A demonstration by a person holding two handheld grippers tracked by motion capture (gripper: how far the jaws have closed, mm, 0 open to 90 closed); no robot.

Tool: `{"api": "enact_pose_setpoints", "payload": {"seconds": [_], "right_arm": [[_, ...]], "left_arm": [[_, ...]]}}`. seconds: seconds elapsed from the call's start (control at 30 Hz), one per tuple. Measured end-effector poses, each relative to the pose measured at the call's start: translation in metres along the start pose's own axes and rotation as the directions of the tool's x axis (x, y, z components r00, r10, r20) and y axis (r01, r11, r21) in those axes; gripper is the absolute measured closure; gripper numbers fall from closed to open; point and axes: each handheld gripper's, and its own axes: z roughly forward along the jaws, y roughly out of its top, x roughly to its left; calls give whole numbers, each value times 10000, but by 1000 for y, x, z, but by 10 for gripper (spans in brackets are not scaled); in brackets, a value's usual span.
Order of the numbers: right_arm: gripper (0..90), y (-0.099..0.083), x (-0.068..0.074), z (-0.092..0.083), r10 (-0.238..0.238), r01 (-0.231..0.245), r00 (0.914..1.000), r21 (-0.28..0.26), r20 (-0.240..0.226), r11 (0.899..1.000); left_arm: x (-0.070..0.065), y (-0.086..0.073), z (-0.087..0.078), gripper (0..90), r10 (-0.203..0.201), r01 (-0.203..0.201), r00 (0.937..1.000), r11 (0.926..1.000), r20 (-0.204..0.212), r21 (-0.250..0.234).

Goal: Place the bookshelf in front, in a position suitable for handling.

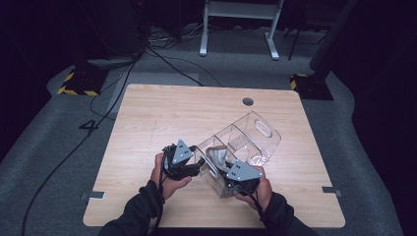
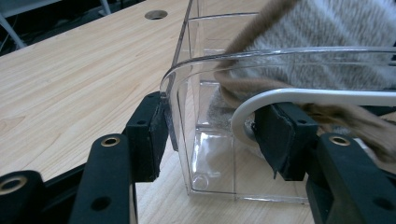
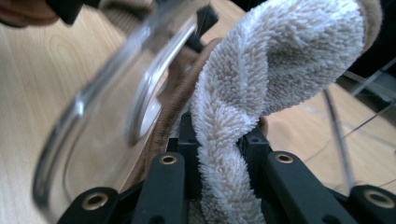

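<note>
Both tools work at the near end of a clear plastic organizer (image 1: 246, 140) that lies slanted on the wooden bench (image 1: 147, 118). The right tool (image 1: 235, 178) has its jaws pressed together on a fluffy sock (image 3: 261, 79), white-grey with a brown edge; in the right gripper view the twisted cloth rises straight from between the two pads. The left tool (image 1: 191, 166) is pinching the end wall of the organizer: in the left gripper view one pad sits outside the clear wall and the other inside, near the white-rimmed handle cutout.

The organizer has several compartments in a row, and the far ones look empty as far as I can see. The sock hangs at the rim of the nearest compartment, partly over it, and part of it seems already down inside.

My judgement is that the work is near its middle: the organizer is steadied and the sock is brought to the opening. What is left is to push the sock fully into the compartment, then release it and let go of the wall.
</note>
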Motion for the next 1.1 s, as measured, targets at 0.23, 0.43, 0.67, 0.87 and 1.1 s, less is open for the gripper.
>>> {"api": "enact_pose_setpoints", "payload": {"seconds": [0.23, 0.43, 0.67, 0.87, 1.1], "right_arm": [[763, -18, 8, 8, -2, 17, 9996, 540, -276, 9985], [763, -30, 11, 14, 127, -81, 9986, 893, -505, 9960], [763, -32, 12, 12, 194, -146, 9984, 900, -523, 9958], [765, -9, 0, -9, 313, -315, 9993, -111, -181, 9994], [764, 13, -20, -26, 785, -724, 9959, -1224, 455, 9898]], "left_arm": [[0, 0, 0, 458, 5, -5, 10000, 10000, 18, -25], [1, -1, 0, 458, 22, -22, 9999, 10000, 104, -58], [2, -1, 0, 459, 30, -28, 9999, 9999, 116, -119], [2, -2, 0, 460, 3, -1, 9999, 9999, 128, -146], [1, -2, 1, 461, 5, -3, 10000, 9998, 94, -178]]}}
